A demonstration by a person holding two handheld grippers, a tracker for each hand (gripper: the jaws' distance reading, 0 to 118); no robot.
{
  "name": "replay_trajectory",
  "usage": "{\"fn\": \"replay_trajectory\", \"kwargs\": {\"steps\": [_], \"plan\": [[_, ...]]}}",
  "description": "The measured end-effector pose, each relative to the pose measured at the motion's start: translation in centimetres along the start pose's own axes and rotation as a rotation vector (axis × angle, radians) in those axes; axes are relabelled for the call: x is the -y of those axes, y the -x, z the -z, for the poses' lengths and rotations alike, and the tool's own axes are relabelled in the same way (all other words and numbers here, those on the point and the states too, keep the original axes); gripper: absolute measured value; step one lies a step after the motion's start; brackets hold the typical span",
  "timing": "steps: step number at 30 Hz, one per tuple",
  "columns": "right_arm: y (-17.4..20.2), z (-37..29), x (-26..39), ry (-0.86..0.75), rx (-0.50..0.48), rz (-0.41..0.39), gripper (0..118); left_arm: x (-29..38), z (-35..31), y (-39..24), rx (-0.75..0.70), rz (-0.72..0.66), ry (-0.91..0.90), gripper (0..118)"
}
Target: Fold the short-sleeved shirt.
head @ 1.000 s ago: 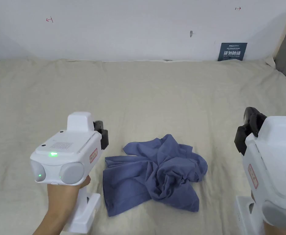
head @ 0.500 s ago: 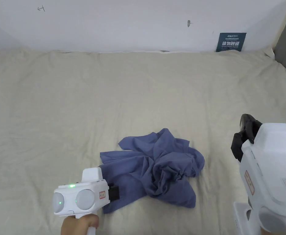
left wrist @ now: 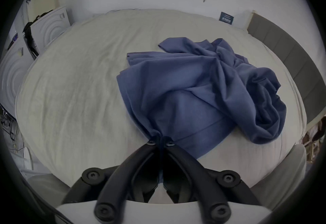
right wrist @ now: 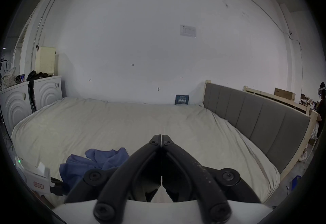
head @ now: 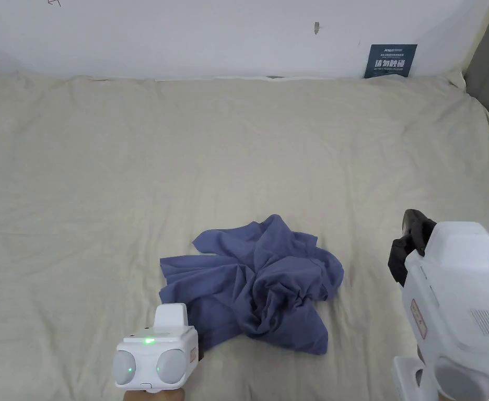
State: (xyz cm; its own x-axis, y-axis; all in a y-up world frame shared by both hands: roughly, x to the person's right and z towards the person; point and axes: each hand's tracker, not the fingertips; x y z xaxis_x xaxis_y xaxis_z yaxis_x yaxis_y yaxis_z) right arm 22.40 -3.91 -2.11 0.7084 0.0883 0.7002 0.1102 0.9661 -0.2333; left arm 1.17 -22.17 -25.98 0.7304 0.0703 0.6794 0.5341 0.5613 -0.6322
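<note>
A crumpled blue short-sleeved shirt (head: 259,284) lies in a heap on the beige bed (head: 238,146), near its front edge. In the left gripper view the left gripper (left wrist: 160,139) is shut on the shirt (left wrist: 194,90) at its near corner, the cloth bunched between the jaws. From the head view its white body sits at the shirt's front left corner and hides the jaws. My right gripper (right wrist: 161,137) is shut with nothing in it, held above the bed to the right of the shirt (right wrist: 91,161); in the head view it (head: 408,240) hangs at the right edge.
A dark blue card (head: 392,60) leans on the white wall at the bed's far right. A grey padded headboard (right wrist: 255,122) runs along the right side. White cabinets (right wrist: 26,97) with clutter stand left of the bed. A person (right wrist: 321,104) stands far right.
My left gripper dropped from above the bed, moved right to the shirt's front left corner and took hold of the cloth. The right gripper stayed roughly in place. The camera tilted down.
</note>
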Motion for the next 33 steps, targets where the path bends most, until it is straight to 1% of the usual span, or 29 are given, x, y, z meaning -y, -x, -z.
{"fn": "replay_trajectory", "kwargs": {"steps": [1, 2, 3, 5, 7, 8, 9, 10, 11, 13, 14, 15, 17, 19, 20, 21, 23, 24, 25, 26, 27, 28, 29, 31, 33], "plan": [[0.0, 0.6, 0.2, 0.024, -0.004, 0.003, 2, -0.2, -0.1, -0.1, -0.023, -0.005, 0.004, 3], [0.0, 1.5, 0.6, 0.065, -0.017, 0.017, 3, -0.6, -0.5, 0.2, -0.010, -0.003, 0.004, 3], [-0.1, 2.4, 0.9, 0.108, -0.031, 0.028, 9, -0.6, -1.1, 0.6, 0.020, -0.014, -0.017, 3], [-0.1, 4.7, 1.7, 0.194, -0.047, 0.029, 36, -0.7, -2.7, 1.5, 0.074, -0.058, -0.102, 3], [-0.1, 7.4, 2.6, 0.295, -0.073, 0.044, 69, -1.1, -4.0, 2.2, 0.107, -0.056, -0.154, 3], [-0.2, 9.1, 3.2, 0.353, -0.089, 0.060, 78, -1.4, -4.7, 2.4, 0.125, -0.054, -0.178, 3], [-0.2, 10.6, 3.8, 0.396, -0.104, 0.085, 85, -1.7, -5.3, 2.5, 0.138, -0.048, -0.198, 3], [-0.1, 12.2, 4.4, 0.452, -0.111, 0.092, 92, -2.2, -5.6, 2.7, 0.150, -0.045, -0.203, 3], [0.0, 13.7, 5.0, 0.491, -0.123, 0.110, 98, -2.6, -6.0, 2.9, 0.164, -0.054, -0.210, 3], [0.3, 16.8, 6.1, 0.572, -0.144, 0.102, 110, -3.2, -6.3, 3.2, 0.182, -0.066, -0.223, 3], [0.5, 18.1, 6.7, 0.614, -0.152, 0.106, 112, -3.6, -6.2, 3.3, 0.189, -0.071, -0.225, 3], [0.8, 19.5, 7.3, 0.652, -0.150, 0.093, 112, -3.8, -6.2, 3.5, 0.198, -0.076, -0.230, 3], [1.3, 21.6, 8.6, 0.680, -0.156, 0.109, 111, -4.1, -6.0, 3.7, 0.213, -0.084, -0.226, 3], [1.8, 23.5, 9.6, 0.747, -0.179, 0.107, 111, -4.2, -5.5, 3.7, 0.218, -0.076, -0.224, 3], [2.1, 24.5, 10.1, 0.780, -0.185, 0.113, 103, -4.2, -5.3, 3.7, 0.218, -0.066, -0.221, 3], [2.4, 25.1, 10.6, 0.802, -0.177, 0.104, 89, -4.2, -5.3, 3.7, 0.221, -0.061, -0.219, 3], [2.8, 26.2, 11.5, 0.842, -0.200, 0.108, 60, -4.1, -5.2, 3.7, 0.230, -0.055, -0.215, 3], [2.9, 26.3, 12.0, 0.864, -0.224, 0.131, 50, -4.0, -5.1, 3.8, 0.233, -0.056, -0.212, 3], [3.0, 26.3, 12.3, 0.877, -0.241, 0.153, 44, -3.9, -5.1, 3.8, 0.237, -0.057, -0.206, 3], [3.0, 25.8, 12.1, 0.855, -0.227, 0.145, 29, -3.8, -5.0, 3.8, 0.237, -0.056, -0.203, 3], [3.2, 25.1, 11.7, 0.827, -0.223, 0.140, 10, -3.7, -5.0, 3.9, 0.236, -0.056, -0.202, 3], [3.4, 24.6, 11.2, 0.822, -0.220, 0.115, 6, -3.7, -5.1, 4.0, 0.236, -0.059, -0.203, 3], [3.4, 24.1, 10.7, 0.803, -0.172, 0.060, 5, -3.6, -5.1, 4.1, 0.238, -0.066, -0.202, 3], [2.8, 23.2, 9.5, 0.762, -0.227, 0.065, 5, -3.7, -5.5, 4.4, 0.253, -0.089, -0.209, 3], [1.9, 22.3, 7.7, 0.703, -0.212, 0.048, 4, -4.1, -6.1, 4.7, 0.263, -0.120, -0.226, 3]]}}
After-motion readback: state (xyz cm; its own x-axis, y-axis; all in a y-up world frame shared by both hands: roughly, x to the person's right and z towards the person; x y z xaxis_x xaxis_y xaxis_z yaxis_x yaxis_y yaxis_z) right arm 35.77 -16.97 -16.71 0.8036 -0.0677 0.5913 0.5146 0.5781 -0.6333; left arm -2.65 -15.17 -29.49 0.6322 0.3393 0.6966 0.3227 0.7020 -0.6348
